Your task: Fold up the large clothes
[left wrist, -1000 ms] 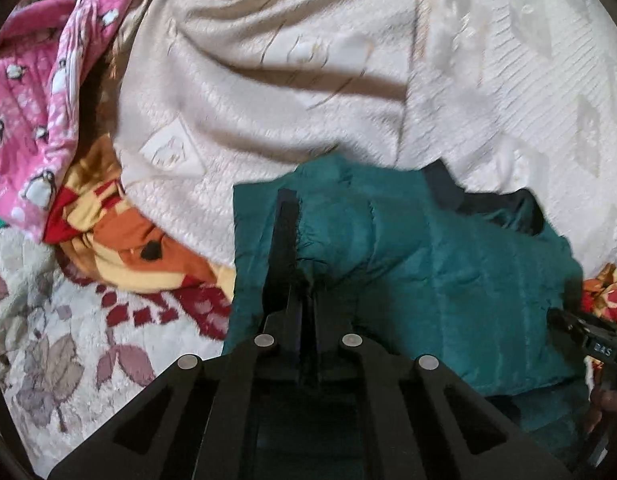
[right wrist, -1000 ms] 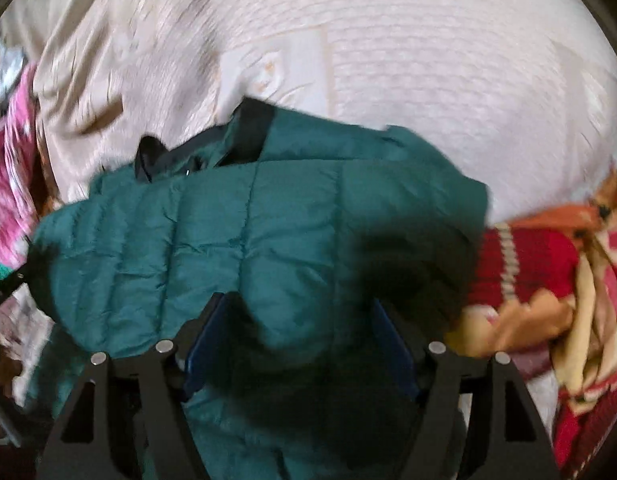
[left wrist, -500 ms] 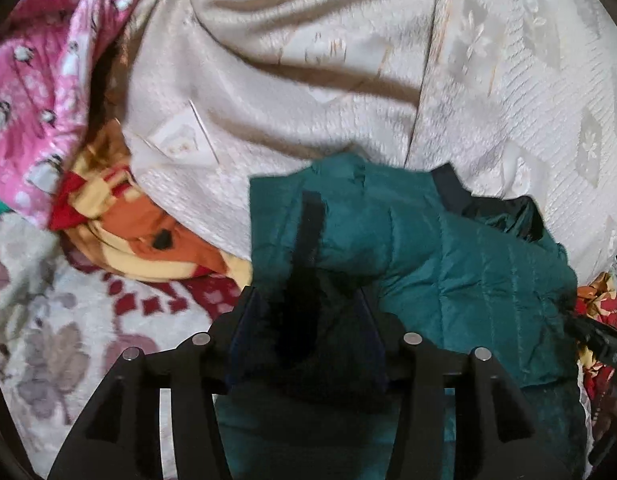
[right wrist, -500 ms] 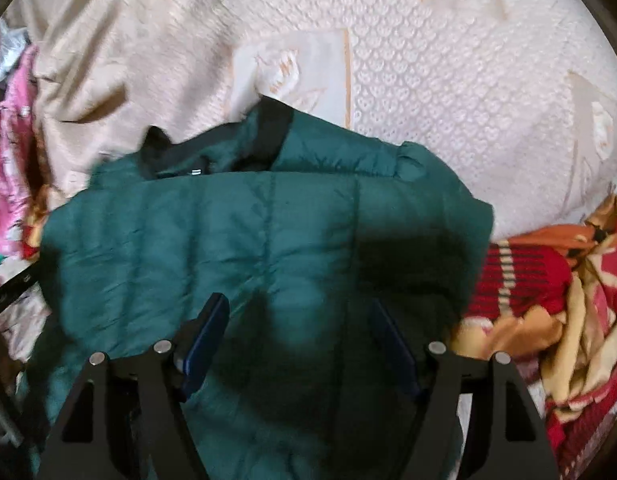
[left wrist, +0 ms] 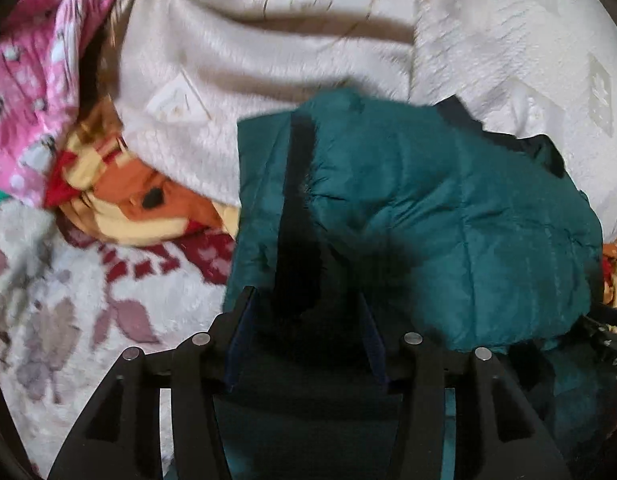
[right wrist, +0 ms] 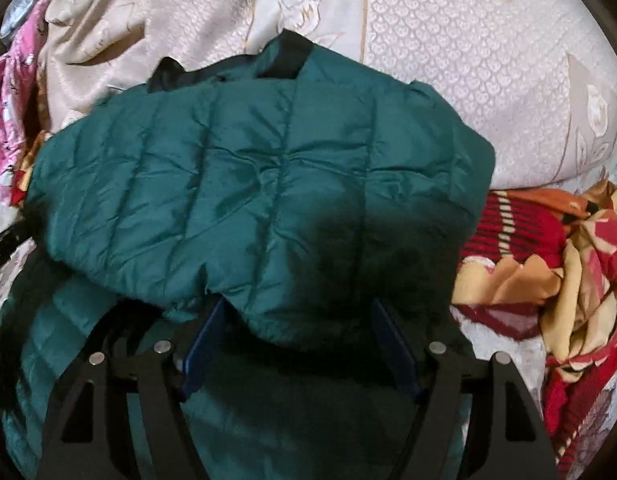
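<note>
Left wrist view: left hand-held gripper (left wrist: 306, 332) with jaws apart, teal puffer jacket (left wrist: 448, 220) bulging between the blue pads (left wrist: 238, 344) but not pinched. Reads as released, not gripping. Dark strip (left wrist: 296, 208) along jacket's edge running straight into the gap, likely the grab line for the fold.

Right wrist view: right hand-held gripper (right wrist: 298, 344) also spread wide, folded jacket edge draped over the gap, pads clear of fabric as far as visible. No hold.

Jacket (right wrist: 268, 184) lying on cream quilted bedspread (right wrist: 468, 60), top layer doubled over a lower layer, black collar (right wrist: 286, 58) at far end. Probably laid there for the flat, clear surface.

Patterned red-orange blanket (right wrist: 528, 240) and pink printed cloth (left wrist: 24, 92) bunched at the sides, touching or just beside the jacket; snag risk when next fold swings outward.

Judgement: one fold done, both grippers free, regrasp next.
</note>
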`<control>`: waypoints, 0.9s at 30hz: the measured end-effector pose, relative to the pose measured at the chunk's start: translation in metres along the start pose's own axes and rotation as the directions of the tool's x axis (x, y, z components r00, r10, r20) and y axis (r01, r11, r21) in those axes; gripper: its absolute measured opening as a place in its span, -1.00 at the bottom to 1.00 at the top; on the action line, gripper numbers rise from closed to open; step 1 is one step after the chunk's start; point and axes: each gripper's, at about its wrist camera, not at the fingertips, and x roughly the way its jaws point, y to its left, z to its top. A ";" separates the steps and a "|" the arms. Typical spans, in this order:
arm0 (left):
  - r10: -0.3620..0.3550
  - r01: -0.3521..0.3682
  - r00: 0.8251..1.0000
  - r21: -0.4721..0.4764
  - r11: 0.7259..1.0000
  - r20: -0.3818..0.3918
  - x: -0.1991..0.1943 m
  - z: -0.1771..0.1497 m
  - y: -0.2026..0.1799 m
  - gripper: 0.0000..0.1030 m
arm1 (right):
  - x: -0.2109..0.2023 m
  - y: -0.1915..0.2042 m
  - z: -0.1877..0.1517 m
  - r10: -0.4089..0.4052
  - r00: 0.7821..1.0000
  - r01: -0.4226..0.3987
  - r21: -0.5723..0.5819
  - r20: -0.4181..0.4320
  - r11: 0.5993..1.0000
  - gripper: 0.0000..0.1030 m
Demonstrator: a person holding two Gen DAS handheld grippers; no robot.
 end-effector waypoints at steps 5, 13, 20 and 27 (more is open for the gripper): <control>-0.001 0.001 1.000 0.002 1.000 0.005 0.009 0.005 -0.002 -0.39 | 0.019 0.011 0.013 -0.046 0.999 0.047 -0.037 0.004 0.998 0.49; -0.002 0.002 1.000 -0.010 1.000 -0.004 0.007 0.009 0.002 -0.39 | 0.003 0.020 0.009 -0.049 0.999 0.048 -0.049 -0.022 0.998 0.53; 0.048 -0.049 0.998 0.010 0.999 0.036 -0.025 0.008 0.002 -0.39 | -0.047 0.015 -0.018 0.025 1.000 -0.025 -0.007 0.010 1.000 0.54; 0.079 -0.080 0.995 0.016 0.997 0.065 -0.072 -0.001 0.014 -0.39 | -0.060 0.001 -0.045 0.082 0.996 -0.080 0.073 -0.027 0.994 0.54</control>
